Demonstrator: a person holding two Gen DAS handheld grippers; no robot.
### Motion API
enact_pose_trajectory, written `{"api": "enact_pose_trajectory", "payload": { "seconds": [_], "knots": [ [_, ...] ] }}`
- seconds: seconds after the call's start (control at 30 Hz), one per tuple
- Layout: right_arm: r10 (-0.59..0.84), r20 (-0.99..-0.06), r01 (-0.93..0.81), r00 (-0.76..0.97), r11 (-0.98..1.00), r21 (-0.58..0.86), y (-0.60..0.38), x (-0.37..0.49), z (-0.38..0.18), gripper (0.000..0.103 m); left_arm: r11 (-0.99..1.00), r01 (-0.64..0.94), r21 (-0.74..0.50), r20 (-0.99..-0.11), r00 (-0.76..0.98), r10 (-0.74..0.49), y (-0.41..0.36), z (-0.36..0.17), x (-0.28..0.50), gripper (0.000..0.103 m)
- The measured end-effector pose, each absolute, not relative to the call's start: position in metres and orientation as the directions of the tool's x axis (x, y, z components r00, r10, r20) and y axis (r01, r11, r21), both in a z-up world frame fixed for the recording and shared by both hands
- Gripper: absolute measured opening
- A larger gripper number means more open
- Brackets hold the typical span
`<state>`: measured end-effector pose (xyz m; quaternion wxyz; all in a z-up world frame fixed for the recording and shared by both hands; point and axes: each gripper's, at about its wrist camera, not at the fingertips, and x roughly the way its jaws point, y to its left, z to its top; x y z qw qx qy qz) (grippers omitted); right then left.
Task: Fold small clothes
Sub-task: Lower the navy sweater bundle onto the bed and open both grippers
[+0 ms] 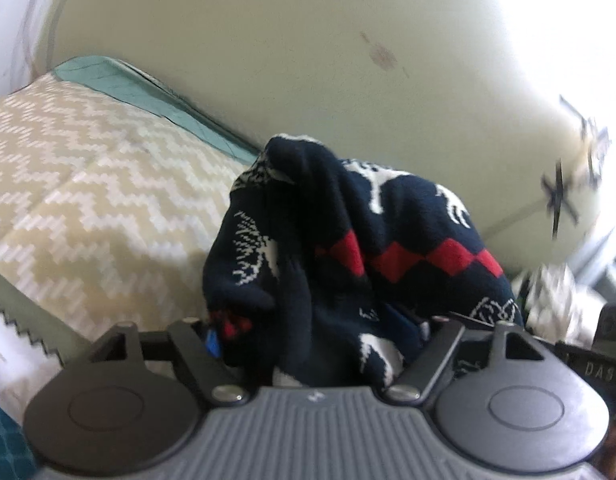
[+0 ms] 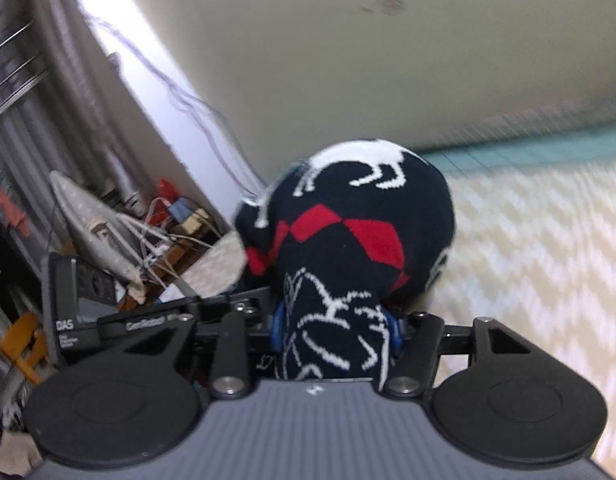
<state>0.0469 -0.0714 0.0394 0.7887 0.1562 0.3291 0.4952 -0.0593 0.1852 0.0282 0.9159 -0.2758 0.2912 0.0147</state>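
Navy knit garment (image 1: 348, 248) hangs bunched, pinched in both the left gripper (image 1: 320, 344) and right gripper (image 2: 336, 332); probably mid-lift; next, spreading it flat on the bed (image 1: 88, 184).

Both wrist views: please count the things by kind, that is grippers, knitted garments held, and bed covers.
Grippers: 2, the left gripper and the right gripper
Navy knitted garment with red diamonds: 1, gripped by both
Chevron-patterned bed cover: 1
Total: 4
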Motion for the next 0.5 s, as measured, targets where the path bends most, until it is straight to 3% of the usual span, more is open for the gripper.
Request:
{"api": "enact_pose_trajectory", "payload": {
  "seconds": [0.1,0.27,0.37,0.4,0.5],
  "knots": [
    [0.913,-0.308,-0.722,0.267,0.401,0.564,-0.049,0.072,0.059,0.054,0.821,-0.235,-0.521,-0.5,0.863,-0.07,0.203,0.049,-0.052,0.074],
    [0.935,-0.253,-0.786,0.249,0.348,0.512,0.001,0.135,0.077,0.054,0.838,-0.337,-0.43,-0.459,0.881,0.119,0.224,0.082,-0.011,0.074],
    [0.843,-0.369,-0.737,0.391,0.527,0.423,0.035,0.18,0.065,0.065,0.831,-0.44,-0.34,-0.514,0.827,0.228,0.234,0.07,0.031,0.074],
    [0.785,-0.41,-0.705,0.464,0.608,0.365,0.042,0.187,0.06,0.082,0.821,-0.477,-0.313,-0.558,0.792,0.247,0.234,0.061,0.041,0.073],
    [0.723,-0.441,-0.691,0.531,0.671,0.269,0.044,0.183,0.045,0.083,0.828,-0.516,-0.221,-0.6,0.741,0.302,0.221,0.041,0.054,0.073]
  ]
}}
